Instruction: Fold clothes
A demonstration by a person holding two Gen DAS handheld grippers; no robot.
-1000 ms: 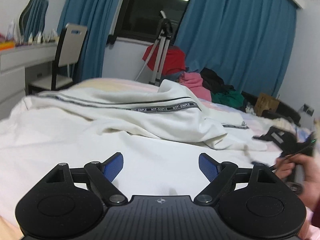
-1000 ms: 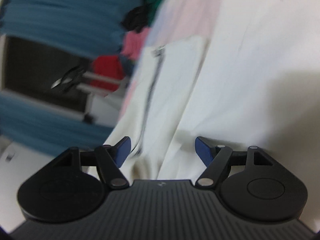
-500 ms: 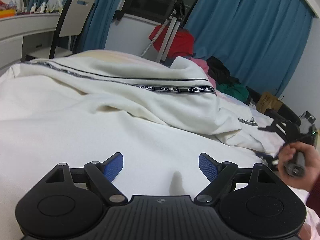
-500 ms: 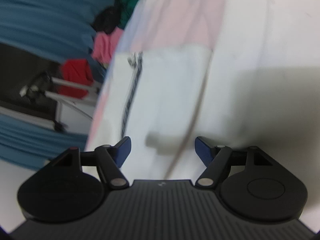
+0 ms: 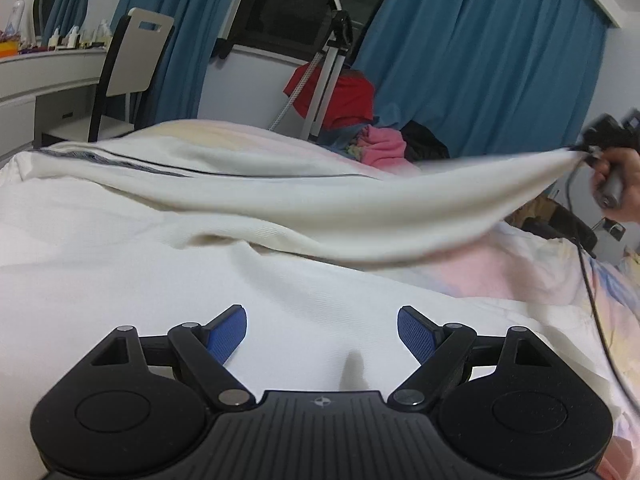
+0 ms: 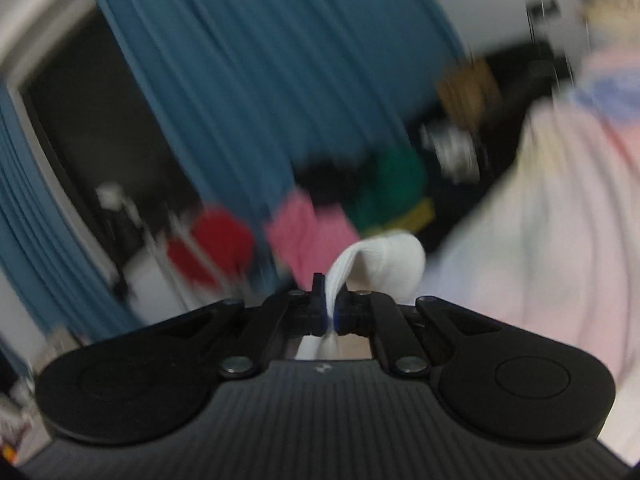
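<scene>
In the left wrist view, the left gripper [image 5: 322, 334] hung wide open and empty over the white garment [image 5: 248, 184] spread ahead on the bed [image 5: 532, 272], likely waiting to pin or take an edge.

In the right wrist view, the right gripper [image 6: 330, 312] was clamped on a pinch of that garment [image 6: 380, 258], probably lifting it to fold over.

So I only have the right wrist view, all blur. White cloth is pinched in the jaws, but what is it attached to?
Observer: The right gripper holds one end of a white garment, stretched off the bed.
Operator: And the other gripper?
Observer: The left gripper is open over the garment's flat part, gripping nothing.
Operator: Any markings on it?
Observer: A dark stripe runs along its far edge.
</scene>
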